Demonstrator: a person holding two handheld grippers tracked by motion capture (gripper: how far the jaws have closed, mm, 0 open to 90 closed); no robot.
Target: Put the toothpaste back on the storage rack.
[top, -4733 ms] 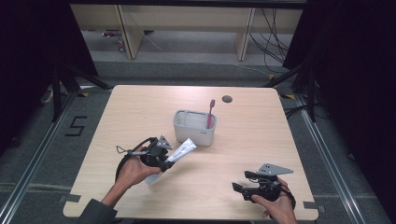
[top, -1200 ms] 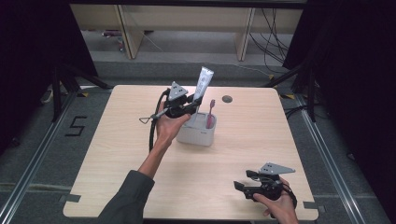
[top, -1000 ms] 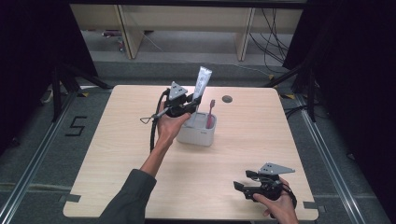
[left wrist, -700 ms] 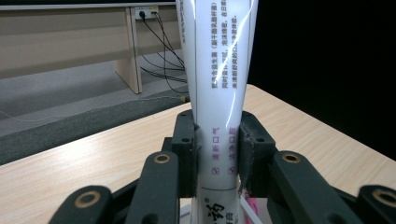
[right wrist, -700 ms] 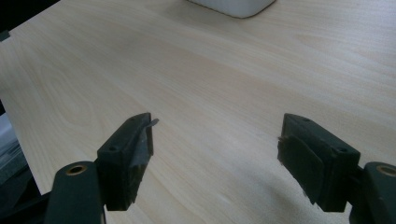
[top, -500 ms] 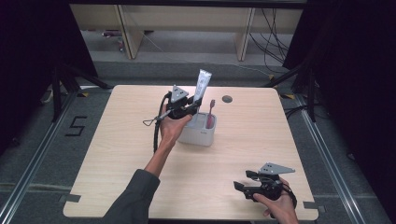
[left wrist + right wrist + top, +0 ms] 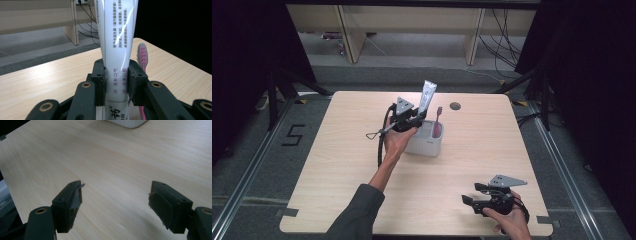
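Observation:
My left gripper (image 7: 414, 118) is shut on a white toothpaste tube (image 7: 427, 96) and holds it upright over the left part of a white rectangular holder (image 7: 427, 145) in the middle of the table. In the left gripper view both pads press the tube (image 7: 117, 37) from either side. A pink toothbrush (image 7: 438, 122) stands in the holder, its head (image 7: 142, 53) just right of the tube. My right gripper (image 7: 473, 200) rests near the table's front right edge, open, with bare wood between its jaws (image 7: 115, 197).
The wooden table (image 7: 337, 165) has a small dark round hole (image 7: 455, 106) near its far edge. A cable loops from the left gripper (image 7: 379, 142) across the tabletop. Dark floor and shelving legs lie beyond the table. The holder's base (image 7: 126, 123) shows far from the right gripper.
The left gripper has sunk a little with the tube, bringing its lower end closer to the holder. The right gripper has stayed where it was.

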